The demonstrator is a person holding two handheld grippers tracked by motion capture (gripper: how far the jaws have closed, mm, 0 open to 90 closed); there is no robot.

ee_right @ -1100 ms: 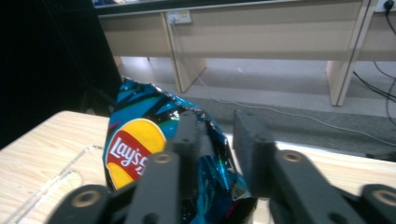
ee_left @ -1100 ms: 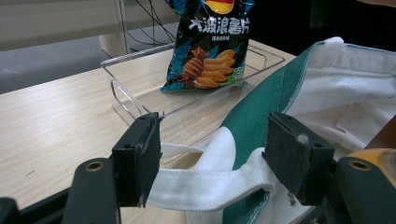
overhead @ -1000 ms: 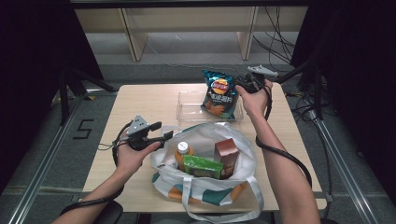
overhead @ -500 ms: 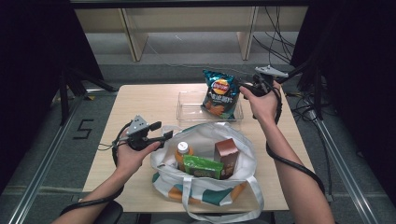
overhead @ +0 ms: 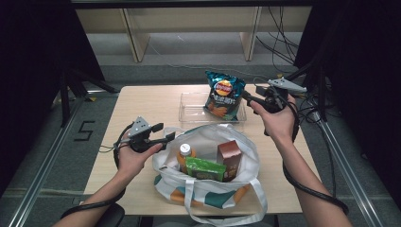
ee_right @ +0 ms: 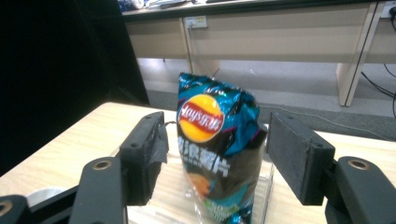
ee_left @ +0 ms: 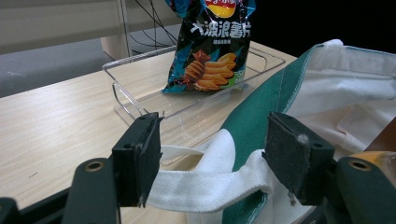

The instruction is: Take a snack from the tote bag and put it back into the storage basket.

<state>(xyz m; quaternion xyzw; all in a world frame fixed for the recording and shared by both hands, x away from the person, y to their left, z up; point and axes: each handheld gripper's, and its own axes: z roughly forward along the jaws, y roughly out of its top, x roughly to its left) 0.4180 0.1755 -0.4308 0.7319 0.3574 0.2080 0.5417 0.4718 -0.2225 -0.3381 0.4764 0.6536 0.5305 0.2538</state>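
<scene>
The right tool (ee_right: 212, 163), jaws spread, faces the chip bag (overhead: 223, 94) standing in the far clear tray (overhead: 189, 111), while the left tool (ee_left: 215, 163) gapes around the tote bag's (overhead: 208, 189) strap (ee_left: 210, 184).

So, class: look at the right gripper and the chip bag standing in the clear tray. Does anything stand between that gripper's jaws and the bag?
Nothing visible does. The right gripper is open, and the chip bag stands upright in the clear tray straight ahead of its jaws. The tote bag sits nearer the person, off that line.
</scene>
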